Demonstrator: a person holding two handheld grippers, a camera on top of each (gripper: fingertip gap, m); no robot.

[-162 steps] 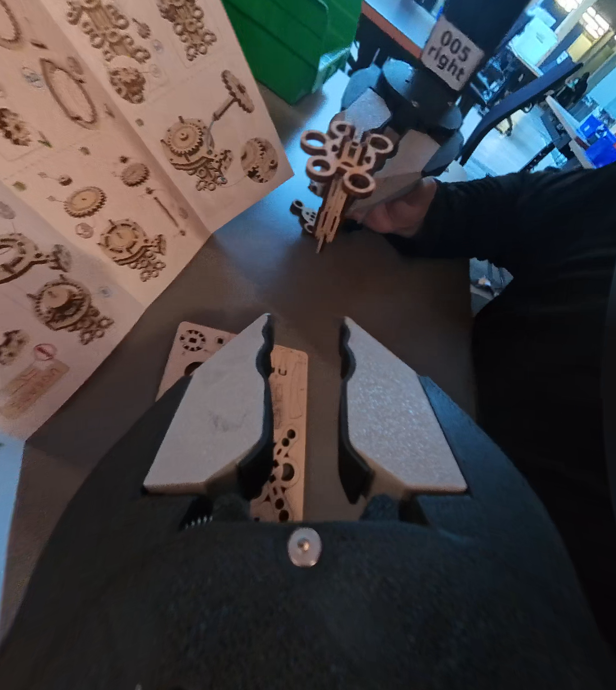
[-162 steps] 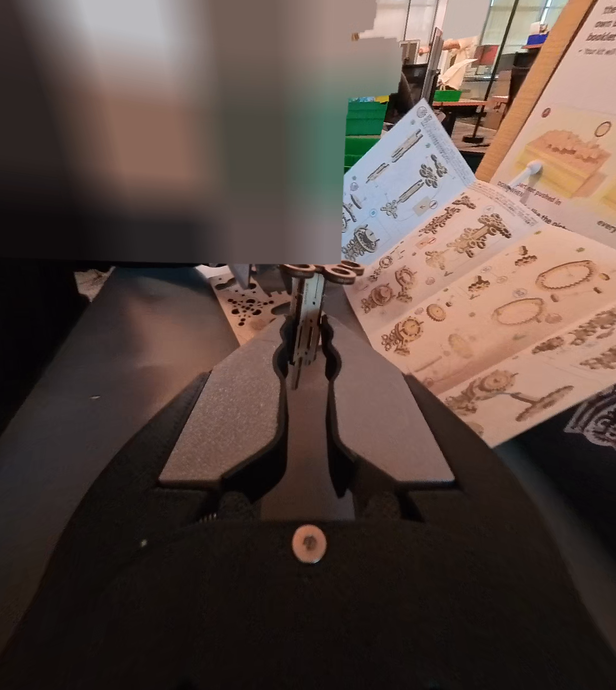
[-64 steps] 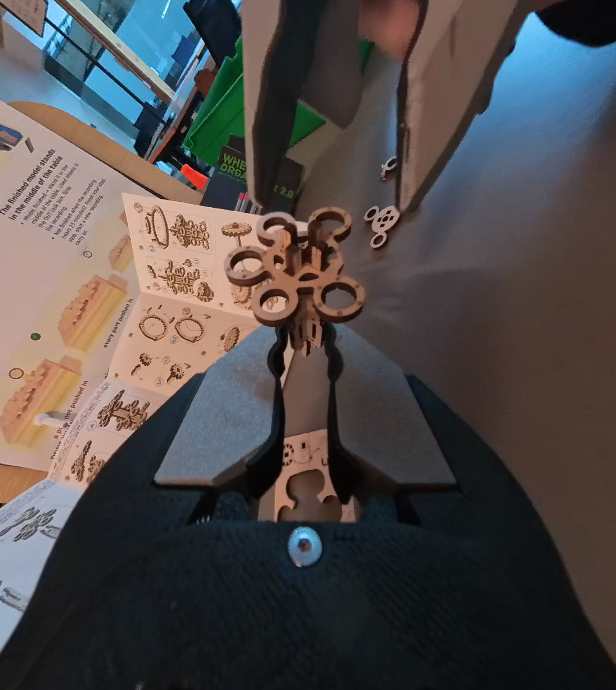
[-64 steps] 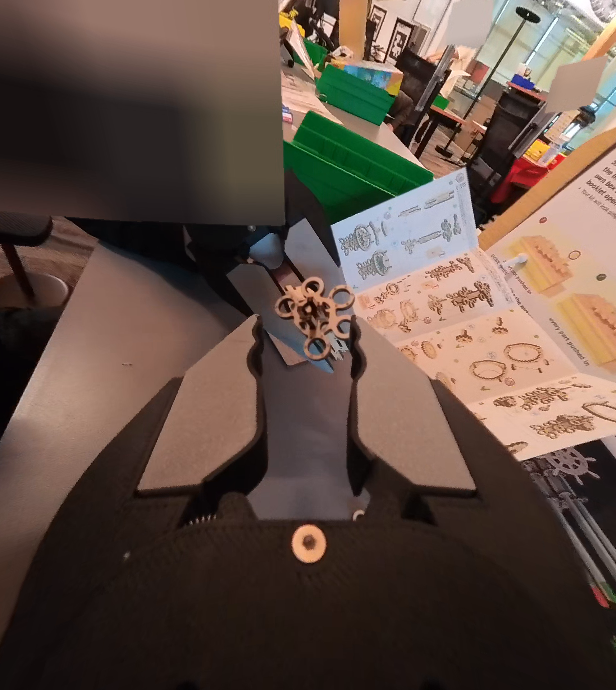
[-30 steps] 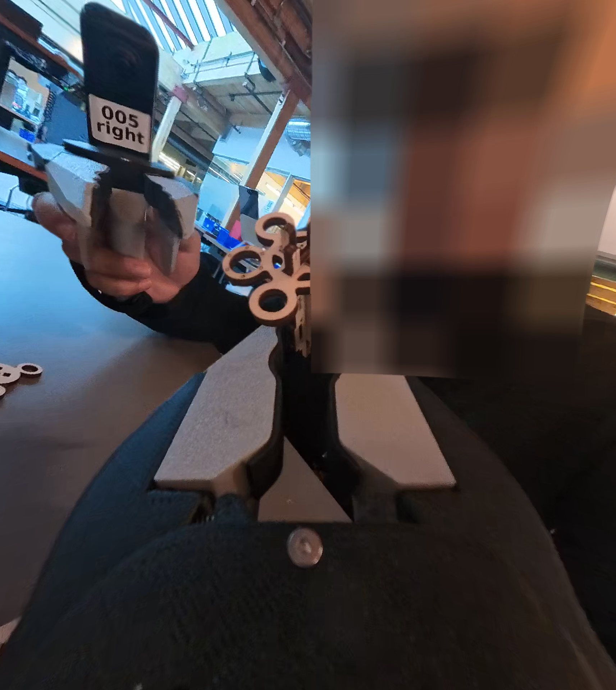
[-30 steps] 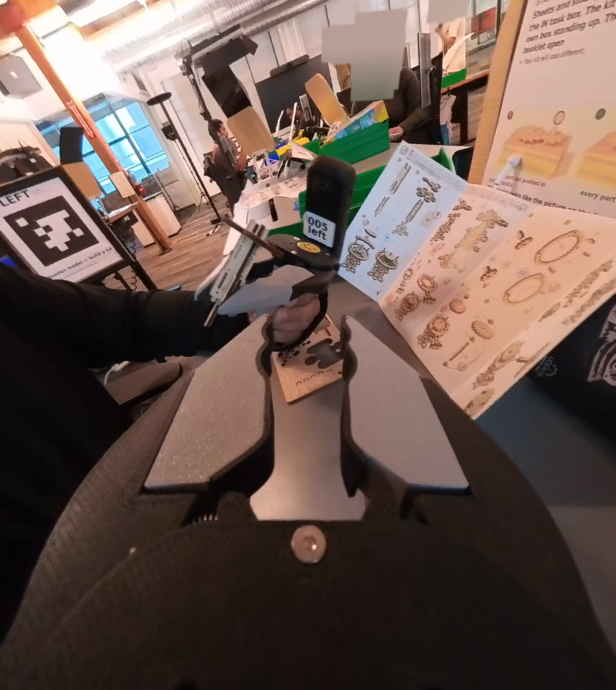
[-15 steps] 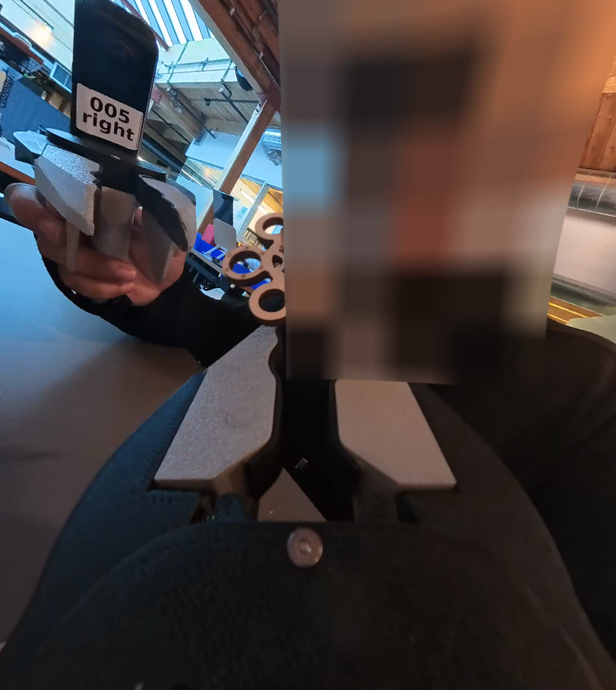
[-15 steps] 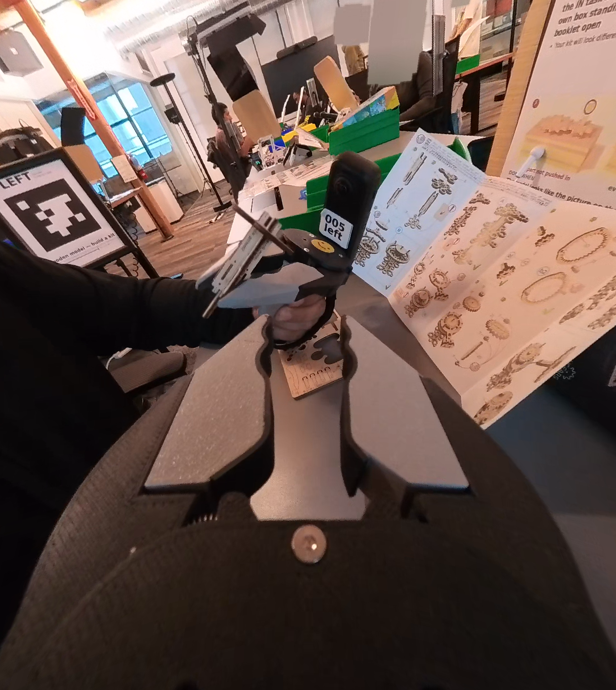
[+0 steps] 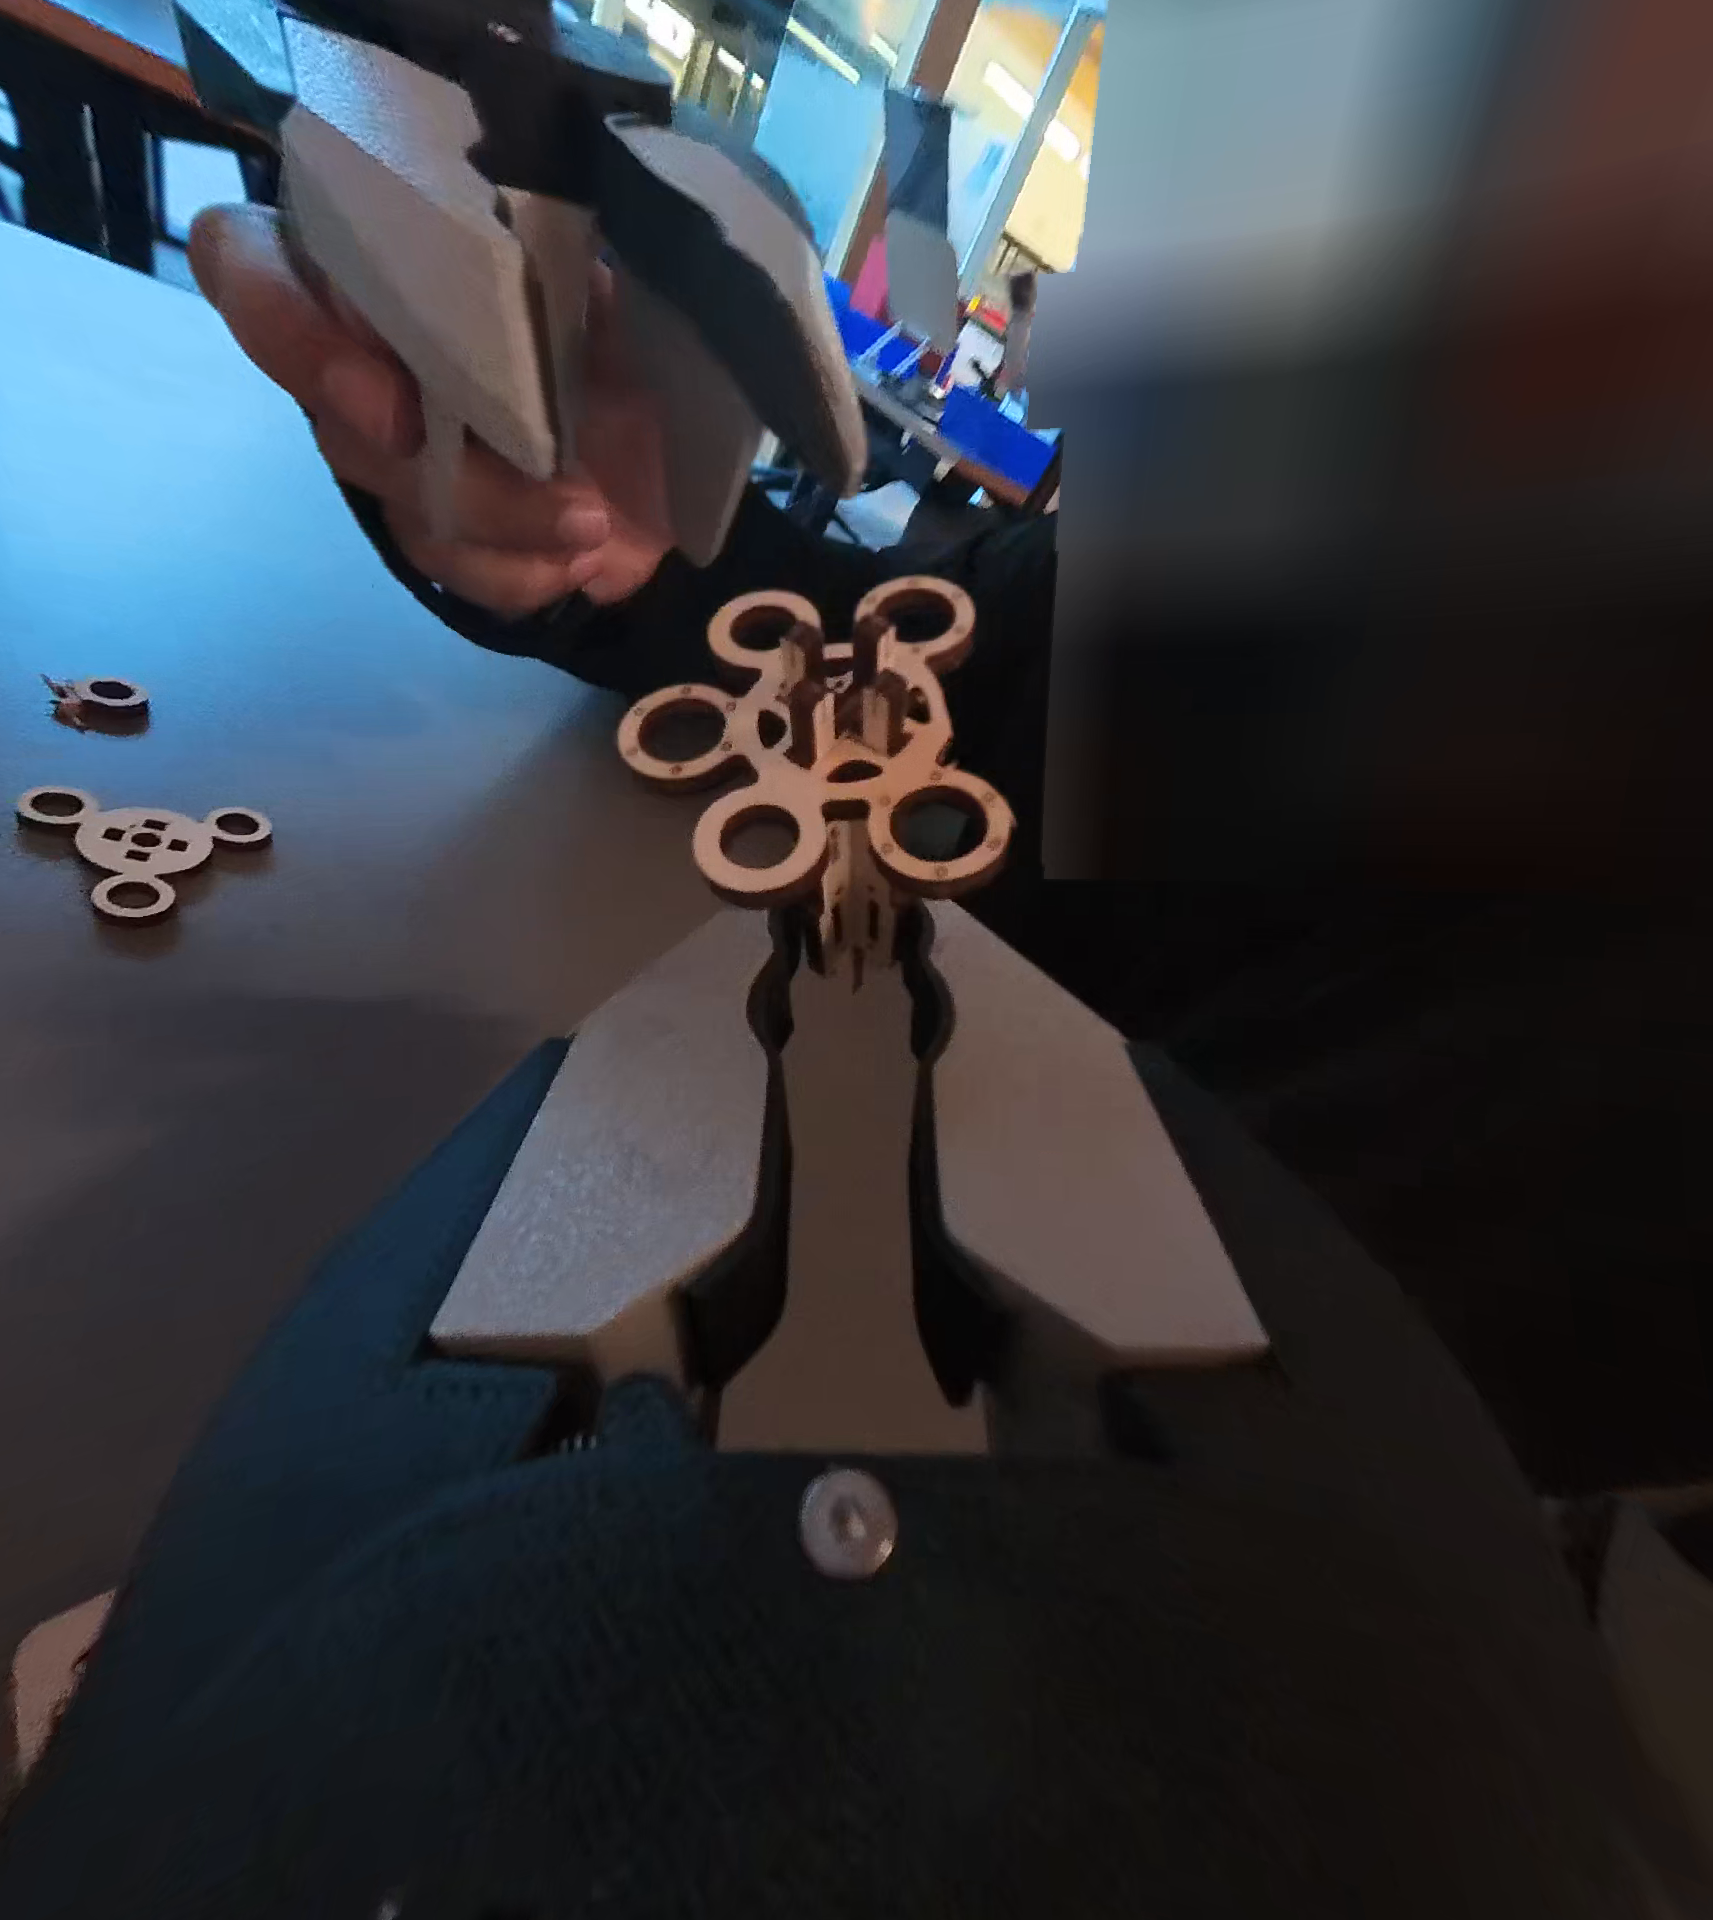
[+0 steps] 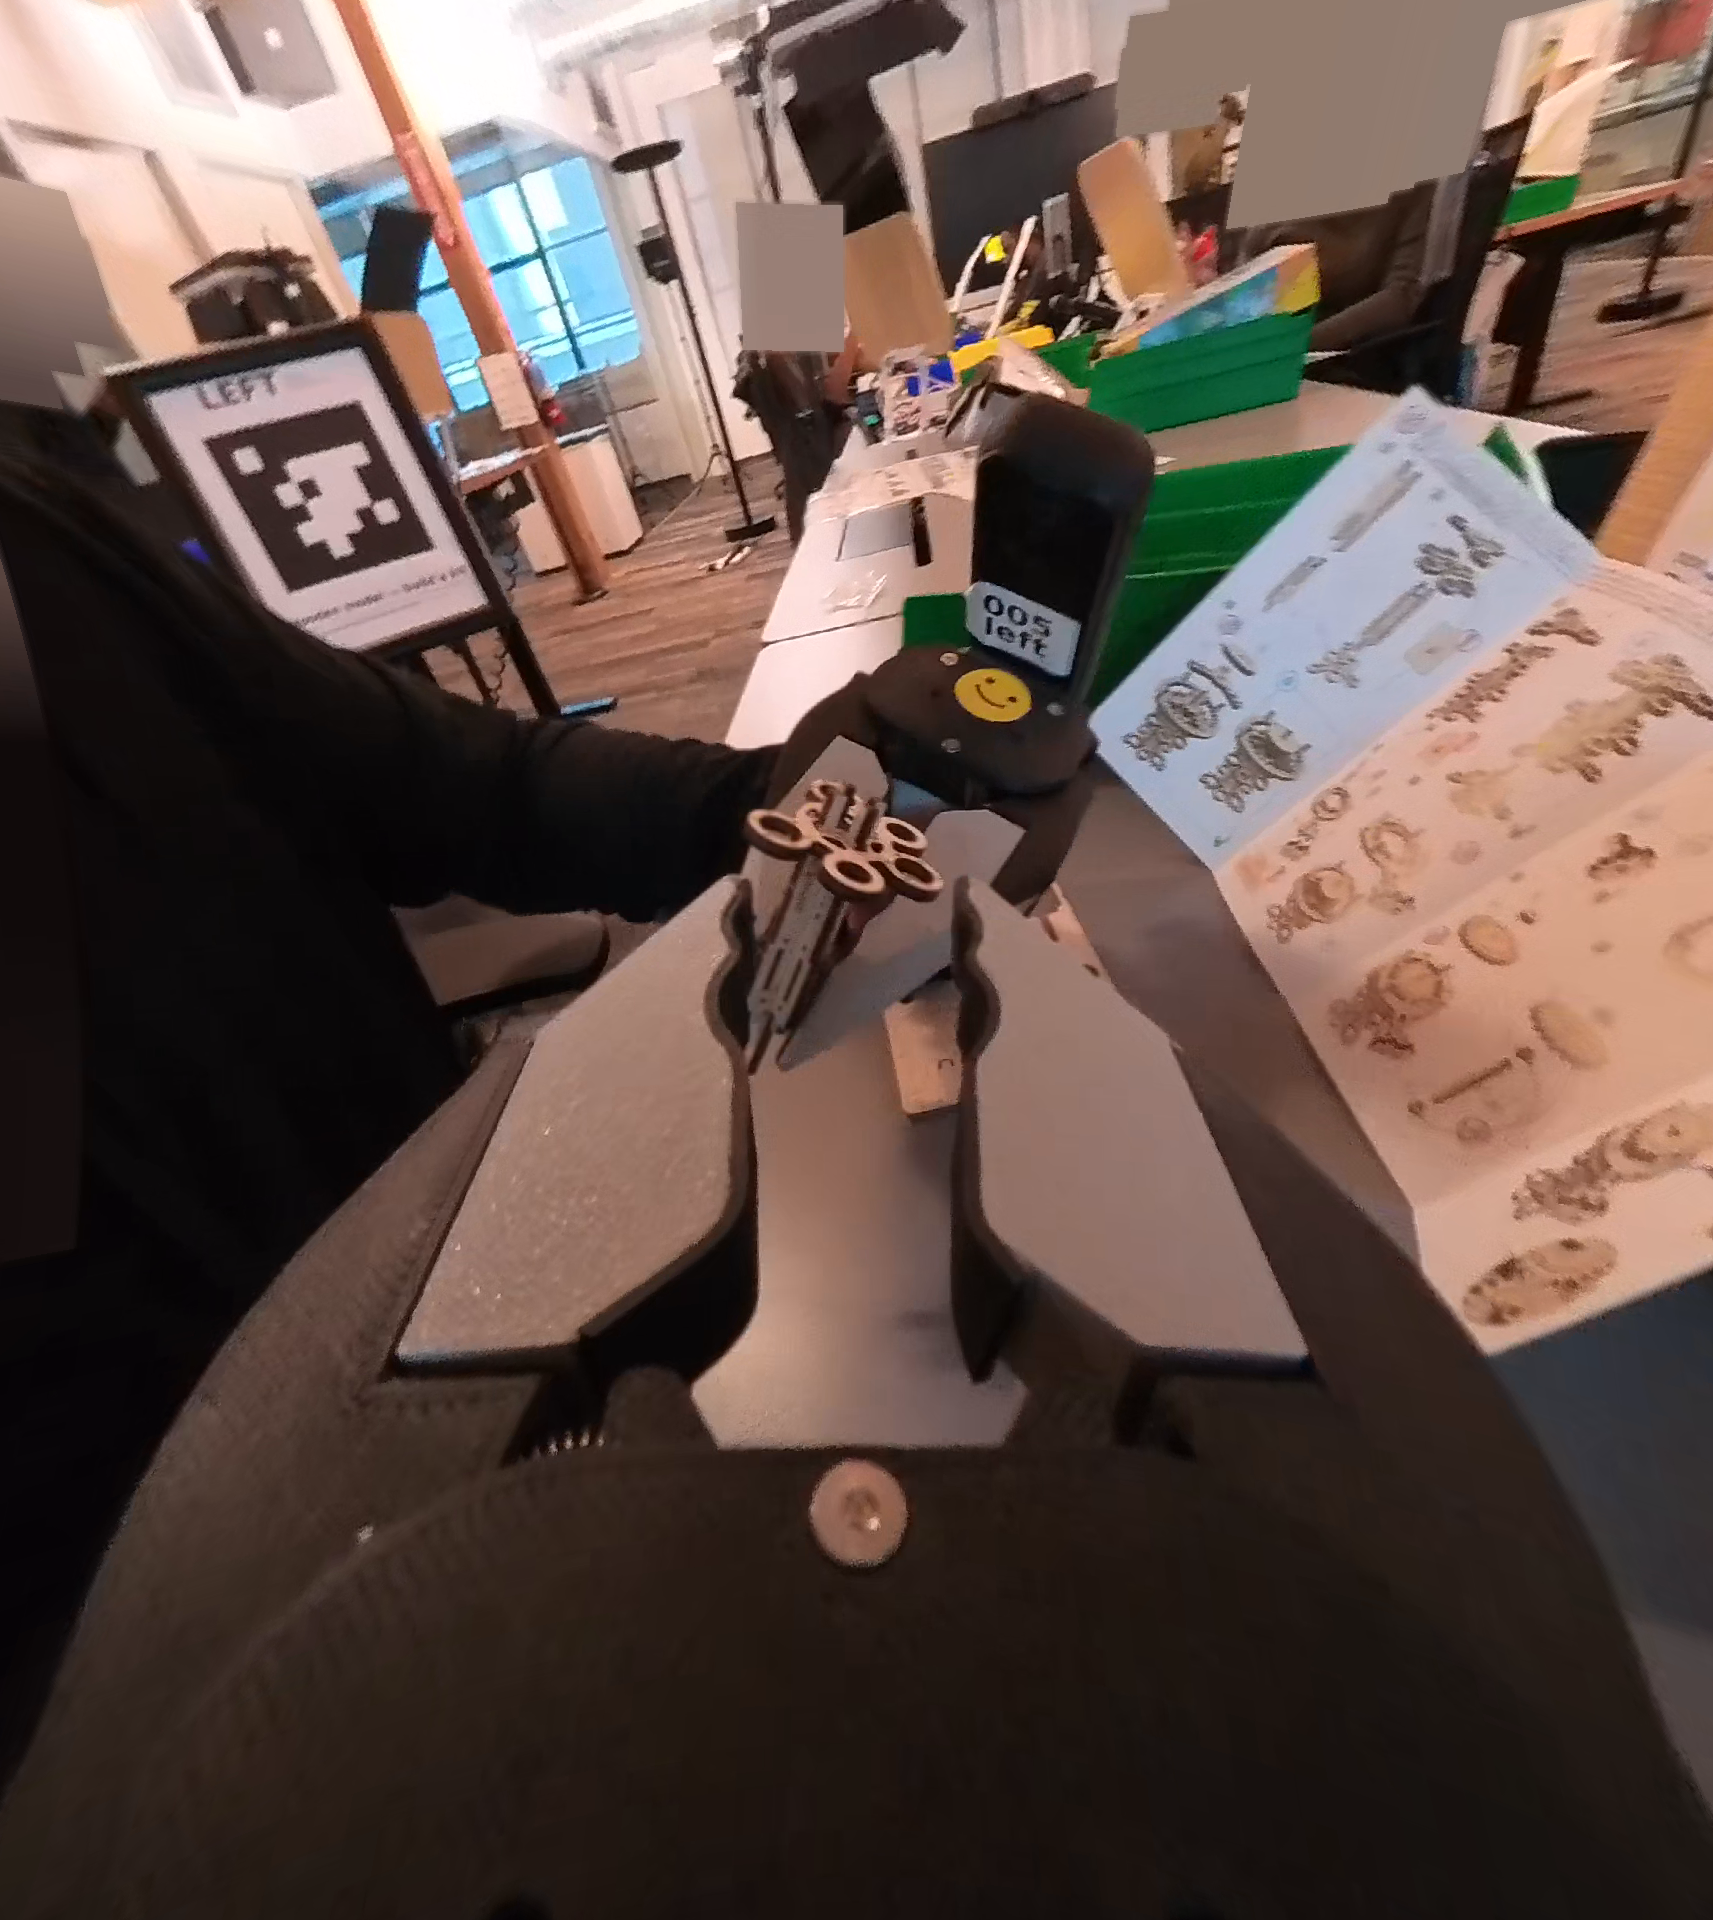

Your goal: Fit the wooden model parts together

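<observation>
My left gripper is shut on the lower stem of a wooden assembly, a flat plate of several rings on a slotted stem that stands up past the fingertips. My right gripper is open and empty. In the left wrist view it hangs just above and to the left of the assembly, jaws apart, in a person's hand. The right wrist view shows the left gripper close ahead with the assembly. The stem lies near my right gripper's left fingertip, and contact cannot be told.
A flat three-ring wooden piece and a small ring lie on the dark table to the left. A wooden part sheet lies under the grippers. An open instruction booklet stands at the right, with green bins behind it. Some 7 cm of space lies between my two pairs of fingers.
The assembly passed from the right gripper to the left, which shut on it while the right opened. In the last half second the left gripper tilted down and the right gripper came closer.
</observation>
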